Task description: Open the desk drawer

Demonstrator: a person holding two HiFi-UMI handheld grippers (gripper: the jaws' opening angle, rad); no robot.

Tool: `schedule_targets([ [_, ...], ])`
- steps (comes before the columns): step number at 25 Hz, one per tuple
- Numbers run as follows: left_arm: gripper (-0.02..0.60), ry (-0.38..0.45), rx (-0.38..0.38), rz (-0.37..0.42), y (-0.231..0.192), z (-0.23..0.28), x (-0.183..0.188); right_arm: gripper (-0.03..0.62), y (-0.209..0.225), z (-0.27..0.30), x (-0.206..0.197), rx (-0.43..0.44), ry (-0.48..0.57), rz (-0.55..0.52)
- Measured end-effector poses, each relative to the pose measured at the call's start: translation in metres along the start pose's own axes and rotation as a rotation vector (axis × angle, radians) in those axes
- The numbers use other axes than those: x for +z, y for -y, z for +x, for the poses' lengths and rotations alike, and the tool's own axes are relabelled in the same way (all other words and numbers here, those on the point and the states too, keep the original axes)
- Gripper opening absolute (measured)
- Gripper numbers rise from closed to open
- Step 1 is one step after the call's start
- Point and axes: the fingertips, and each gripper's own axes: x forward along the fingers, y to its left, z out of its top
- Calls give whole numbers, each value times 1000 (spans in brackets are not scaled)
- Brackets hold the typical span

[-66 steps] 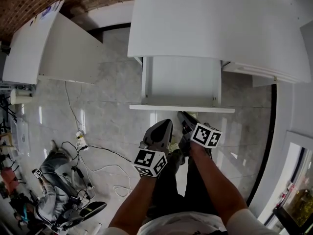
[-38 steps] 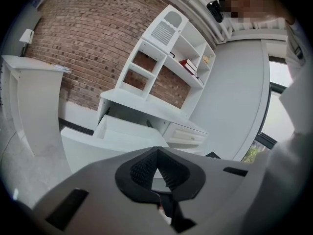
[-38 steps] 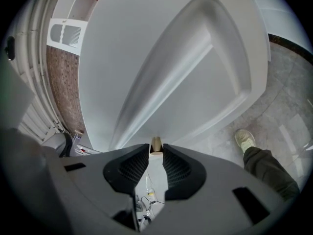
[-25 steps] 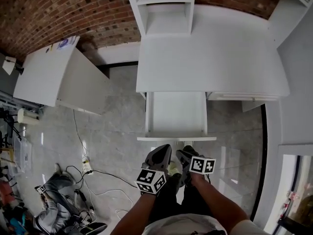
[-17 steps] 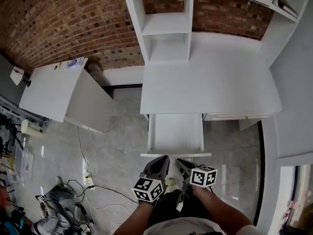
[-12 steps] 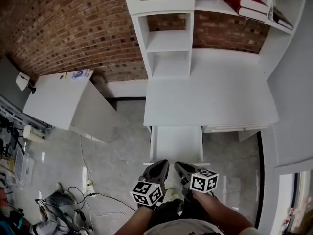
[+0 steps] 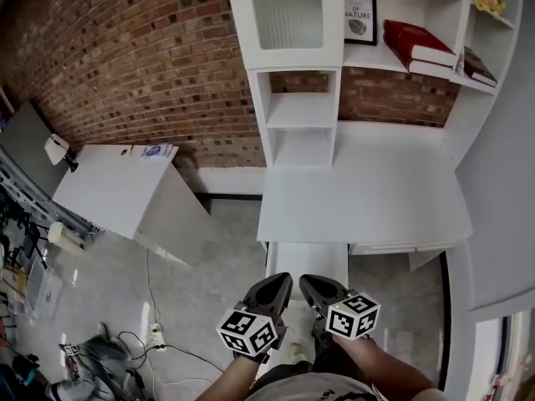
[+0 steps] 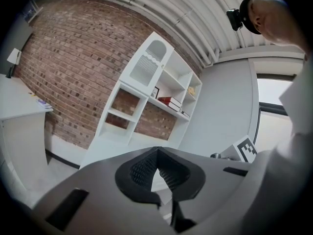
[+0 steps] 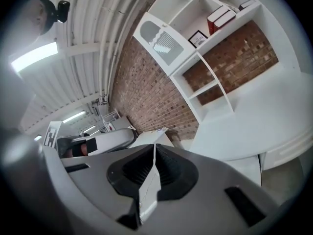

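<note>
The white desk stands against the brick wall, with its drawer pulled out from under the front edge and nothing visible inside. Both grippers are held close to my body, short of the drawer's front and touching nothing. In the head view the left gripper and right gripper sit side by side, their marker cubes toward me. The left gripper shows its jaws closed together, with nothing held. The right gripper is likewise shut and empty, and points up at the desk top.
A white shelf unit rises from the desk's back, with a red book and a framed picture. A white side table stands to the left. Cables and clutter lie on the tiled floor at the lower left.
The head view has swung upward and back, so the desk and open drawer look smaller and the shelves have come into view. Both grippers stay shut, side by side, short of the drawer.
</note>
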Motion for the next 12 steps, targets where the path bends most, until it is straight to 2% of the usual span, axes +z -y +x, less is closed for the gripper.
schedule_targets([
  [5, 11, 48, -23, 9, 11, 2, 35, 23, -14, 1, 43, 17, 53, -91],
  [12, 11, 106, -44, 97, 30, 6, 81, 18, -33, -3, 97, 34, 118, -183],
])
